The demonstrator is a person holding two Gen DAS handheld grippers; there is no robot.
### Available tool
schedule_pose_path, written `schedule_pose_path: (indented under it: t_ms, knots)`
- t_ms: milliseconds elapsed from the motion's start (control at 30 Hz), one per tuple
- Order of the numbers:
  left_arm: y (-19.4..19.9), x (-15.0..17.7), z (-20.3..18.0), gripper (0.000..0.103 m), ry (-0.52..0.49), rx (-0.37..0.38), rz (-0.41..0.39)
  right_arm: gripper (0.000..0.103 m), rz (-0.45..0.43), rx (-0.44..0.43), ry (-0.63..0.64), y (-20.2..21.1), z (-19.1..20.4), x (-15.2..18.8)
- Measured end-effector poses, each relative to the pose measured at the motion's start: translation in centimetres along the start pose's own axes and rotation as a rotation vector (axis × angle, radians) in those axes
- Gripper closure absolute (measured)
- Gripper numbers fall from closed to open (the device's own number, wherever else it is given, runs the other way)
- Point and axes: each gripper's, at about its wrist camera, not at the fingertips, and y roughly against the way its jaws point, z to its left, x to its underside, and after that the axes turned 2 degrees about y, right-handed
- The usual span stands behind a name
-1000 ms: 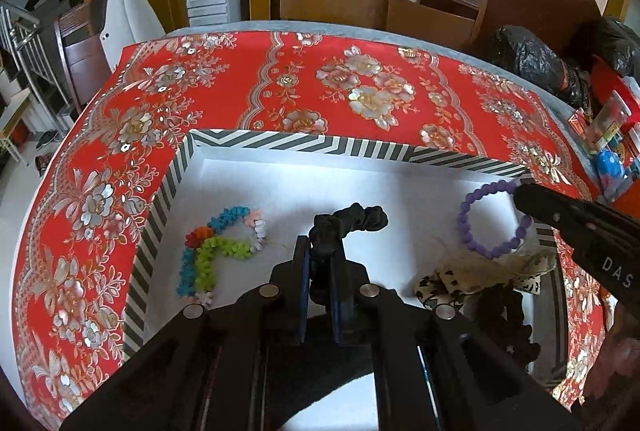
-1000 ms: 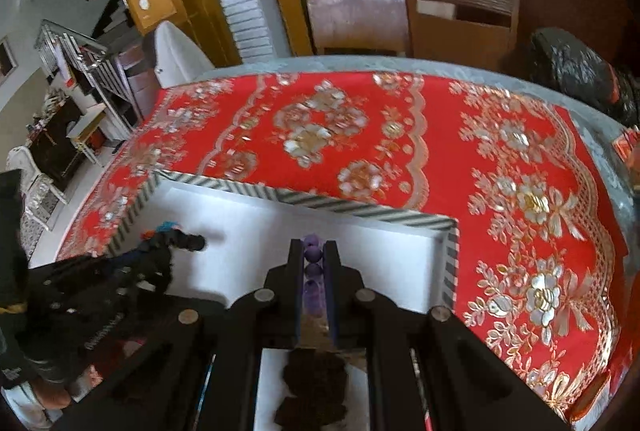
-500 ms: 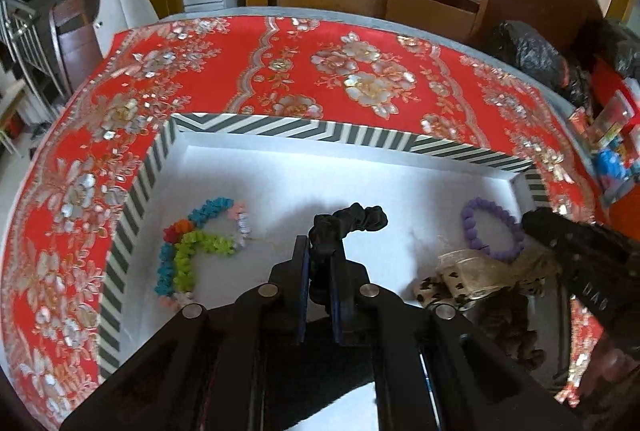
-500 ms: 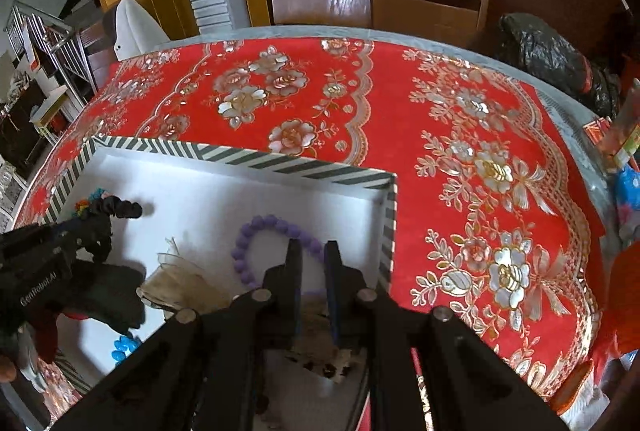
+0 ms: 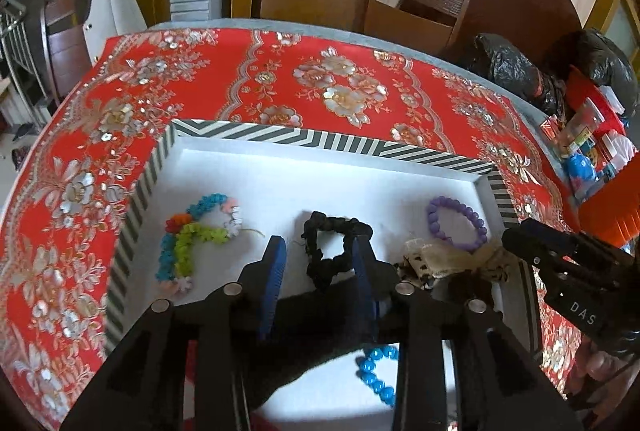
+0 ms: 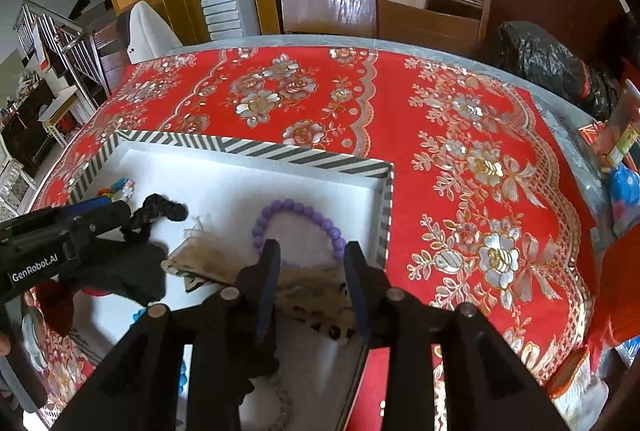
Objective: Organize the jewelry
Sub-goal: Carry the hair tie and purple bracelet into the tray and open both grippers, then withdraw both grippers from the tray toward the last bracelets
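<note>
A white box with a black-and-white striped rim (image 5: 320, 141) (image 6: 280, 151) sits on the red floral tablecloth. My left gripper (image 5: 318, 251) is open, and a black scrunchie (image 5: 334, 251) (image 6: 158, 215) lies on the box floor between its fingers. My right gripper (image 6: 310, 251) is open just above a purple bead bracelet (image 6: 300, 219) (image 5: 456, 221) lying in the box's right corner. A multicoloured flower bracelet (image 5: 192, 235) lies at the left. A beige and leopard-print hair tie (image 5: 444, 261) (image 6: 224, 259) lies between the grippers. A blue bead bracelet (image 5: 376, 375) lies near the front.
Black plastic bags (image 5: 516, 71) and a red crate with small packets (image 5: 596, 151) stand at the table's right edge. Wooden chairs (image 6: 428, 11) stand behind the table. A dark item lies in the box under my right gripper (image 6: 256, 363).
Both grippers have opened. The black scrunchie left my left gripper and the purple bracelet left my right gripper; both now lie in the box.
</note>
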Motion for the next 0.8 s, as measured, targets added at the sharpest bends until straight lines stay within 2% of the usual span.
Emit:
schedule_pose_path:
  t_ms: [200,500,800]
  knots:
    - [3.1,1.1,-0.2,0.054,-0.042,-0.039,-0.05,0.058,-0.027,-0.02,0.007,2.5,0.4,1.6]
    - [7.0,4.1,-0.6,0.054,-0.082,-0.096,-0.095,0.057,-0.067,-0.036,0.018,7.1,1.3,5.0]
    - [9.9,7.7,-0.9,0.054,-0.092,-0.117,-0.122,0.053,-0.088,-0.054,0.047,10.9,2.7,8.7]
